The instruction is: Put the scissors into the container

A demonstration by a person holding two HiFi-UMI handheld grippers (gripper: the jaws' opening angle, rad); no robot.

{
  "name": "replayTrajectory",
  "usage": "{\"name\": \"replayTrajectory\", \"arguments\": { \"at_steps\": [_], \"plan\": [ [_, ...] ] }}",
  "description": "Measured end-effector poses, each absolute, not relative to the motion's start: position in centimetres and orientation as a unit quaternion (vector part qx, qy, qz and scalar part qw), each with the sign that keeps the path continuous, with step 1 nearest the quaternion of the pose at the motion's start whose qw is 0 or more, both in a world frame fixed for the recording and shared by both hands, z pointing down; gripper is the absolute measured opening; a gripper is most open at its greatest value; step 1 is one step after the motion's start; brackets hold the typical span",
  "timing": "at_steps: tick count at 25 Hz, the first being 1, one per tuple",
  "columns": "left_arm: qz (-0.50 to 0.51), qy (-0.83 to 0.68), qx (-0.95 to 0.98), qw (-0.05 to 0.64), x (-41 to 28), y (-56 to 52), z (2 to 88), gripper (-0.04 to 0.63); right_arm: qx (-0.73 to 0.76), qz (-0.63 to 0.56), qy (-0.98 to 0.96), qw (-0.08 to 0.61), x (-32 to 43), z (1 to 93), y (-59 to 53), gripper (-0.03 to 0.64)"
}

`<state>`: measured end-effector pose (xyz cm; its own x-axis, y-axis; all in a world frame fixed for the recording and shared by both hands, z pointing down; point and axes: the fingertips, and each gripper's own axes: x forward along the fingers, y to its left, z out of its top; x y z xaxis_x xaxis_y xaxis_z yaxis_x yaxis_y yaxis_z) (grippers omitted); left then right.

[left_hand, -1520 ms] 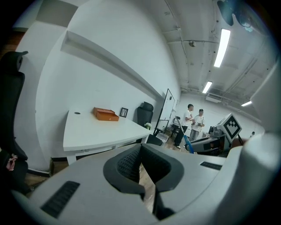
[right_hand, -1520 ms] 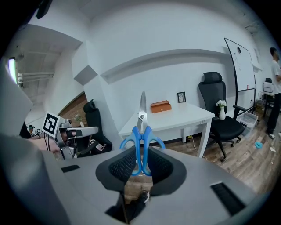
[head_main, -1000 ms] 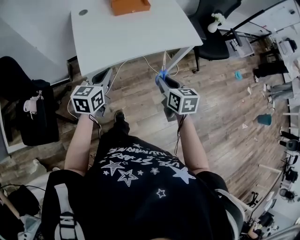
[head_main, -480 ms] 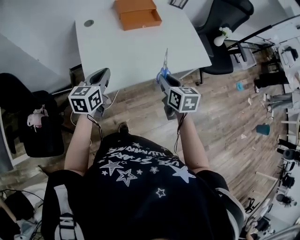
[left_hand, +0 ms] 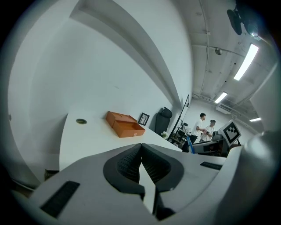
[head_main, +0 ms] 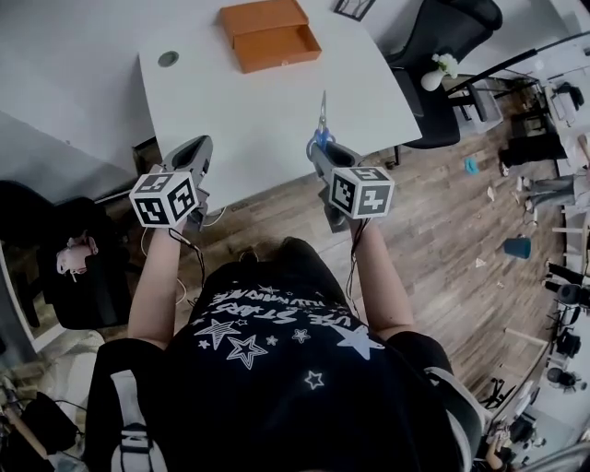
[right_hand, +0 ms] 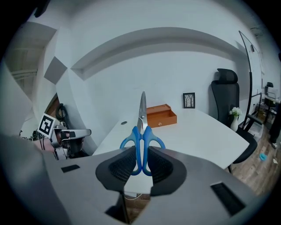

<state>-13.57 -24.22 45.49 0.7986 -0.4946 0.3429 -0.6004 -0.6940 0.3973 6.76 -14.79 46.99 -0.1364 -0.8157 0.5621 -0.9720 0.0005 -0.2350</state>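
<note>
A wood-plank floor (head_main: 442, 221) with a worn brown grain is seen in the head view. On it a white table (head_main: 277, 92) is set, its top smooth, matte and rounded at the corners. A black office chair (head_main: 442, 55) with a padded back is placed at the table's right side.

Near the far edge of the table an orange container (head_main: 270, 34) is seen. It is box-shaped and flat-faced, and its near part appears open at the top. Nothing is seen between it and the near edge of the table.

The left gripper (left_hand: 141, 154) is held over the near left corner of the table. Its ribbed black pads are pressed together, and nothing is held between them.

The right gripper (right_hand: 142, 158) is held over the near edge of the table. Its ribbed pads are closed on the handles of the scissors (right_hand: 142, 132). The scissors are made of two blue plastic loops and bright steel blades. The blades are shut and pointed up and away, toward the container, from which they are well apart.

A small white vase (head_main: 438, 69) with a pale plant is seen beside the chair. A small dark picture frame (head_main: 353, 7) is stood just right of the container. A round grommet hole (head_main: 168, 58) is set in the tabletop, left of the container.
</note>
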Motion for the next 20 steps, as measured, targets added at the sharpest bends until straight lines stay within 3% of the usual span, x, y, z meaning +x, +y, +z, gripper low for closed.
{"name": "replayTrajectory", "arguments": {
  "at_steps": [12, 20],
  "plan": [
    [0.112, -0.347, 0.897, 0.249, -9.2, -30.1, 46.3, 0.018, 0.627, 0.257, -0.714, 0.180, 15.5, 48.5, -24.9, 0.097],
    [0.114, -0.405, 0.874, 0.243, -5.1, -37.0, 45.7, 0.018, 0.556, 0.099, -0.747, 0.349, 21.6, 48.5, -36.5, 0.097]
  ]
}}
